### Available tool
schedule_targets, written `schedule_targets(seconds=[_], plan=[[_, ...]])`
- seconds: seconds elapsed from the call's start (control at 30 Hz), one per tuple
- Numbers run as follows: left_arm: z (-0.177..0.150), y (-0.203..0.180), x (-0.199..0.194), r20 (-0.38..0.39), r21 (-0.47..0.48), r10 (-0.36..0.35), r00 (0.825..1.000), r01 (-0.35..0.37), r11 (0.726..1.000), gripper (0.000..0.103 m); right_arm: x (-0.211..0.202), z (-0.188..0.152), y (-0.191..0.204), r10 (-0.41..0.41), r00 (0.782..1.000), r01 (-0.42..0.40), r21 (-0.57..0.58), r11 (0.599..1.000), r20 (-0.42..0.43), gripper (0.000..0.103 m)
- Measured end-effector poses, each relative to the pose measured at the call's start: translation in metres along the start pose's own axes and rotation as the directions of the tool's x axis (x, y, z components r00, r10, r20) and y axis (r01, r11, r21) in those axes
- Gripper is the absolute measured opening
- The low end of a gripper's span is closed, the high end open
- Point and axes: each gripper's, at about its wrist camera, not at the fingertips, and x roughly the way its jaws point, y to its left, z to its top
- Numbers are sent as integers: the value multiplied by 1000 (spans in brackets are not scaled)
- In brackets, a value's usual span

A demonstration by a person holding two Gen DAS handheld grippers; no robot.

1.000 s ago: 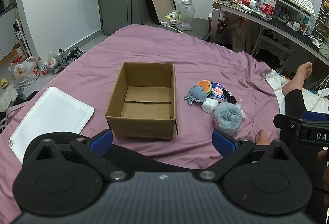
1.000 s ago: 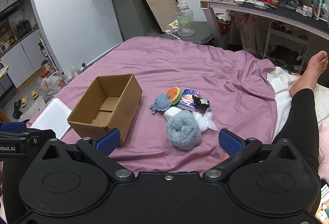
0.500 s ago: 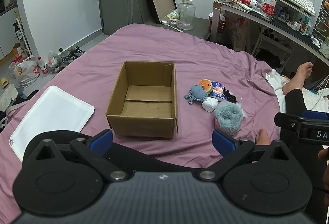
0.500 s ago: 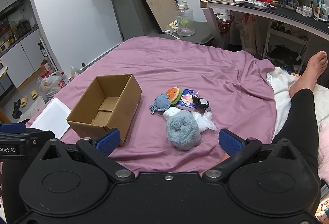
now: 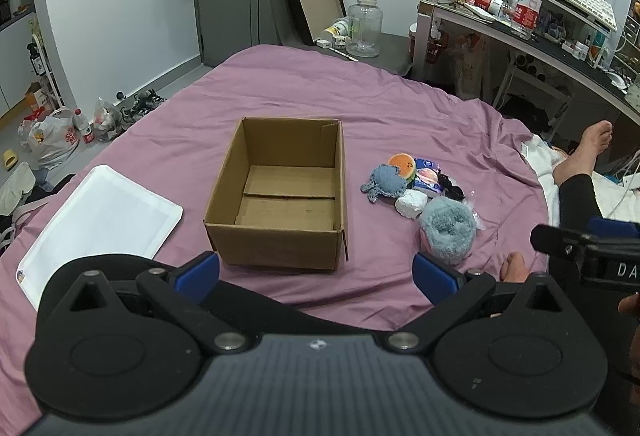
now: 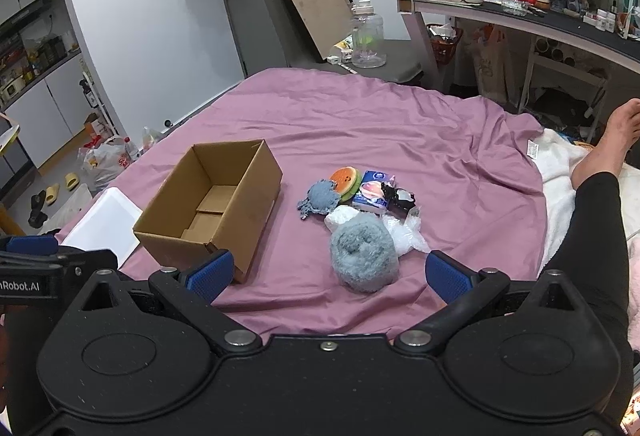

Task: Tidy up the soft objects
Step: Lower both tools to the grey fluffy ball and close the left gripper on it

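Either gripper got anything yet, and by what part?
Nothing held. The left gripper and right gripper are both open and empty above the bed; the fluffy roll lies untouched.

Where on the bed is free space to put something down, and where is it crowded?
Bare sheet beyond the cardboard box, and between box and white tray. The box is empty. Crowded: the toy pile right of the box.
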Motion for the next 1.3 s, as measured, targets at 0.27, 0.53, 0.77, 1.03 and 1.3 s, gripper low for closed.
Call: schedule_targets(seconds=[0.27,0.53,0.77,1.03,1.3], plan=[[1,-10,19,-6,4,-17,1000,17,1000,102,14,-5,-18,44,999,-44,69,997,5,103],[9,-28,54,-16,9,-27,999,27,1000,101,38,-3,-34,31,999,-33,115,993,16,103],[16,-43,85,-43,4,-68,997,68,998,100,68,2,-54,82,997,-79,192,978,-7,101],[22,-51,114,-72,-20,-101,992,100,995,90,95,5,-72,110,994,-99,262,960,-25,99],[29,-56,146,-121,-68,-131,984,123,990,90,122,5,-95,128,991,-106,321,941,-47,98]])
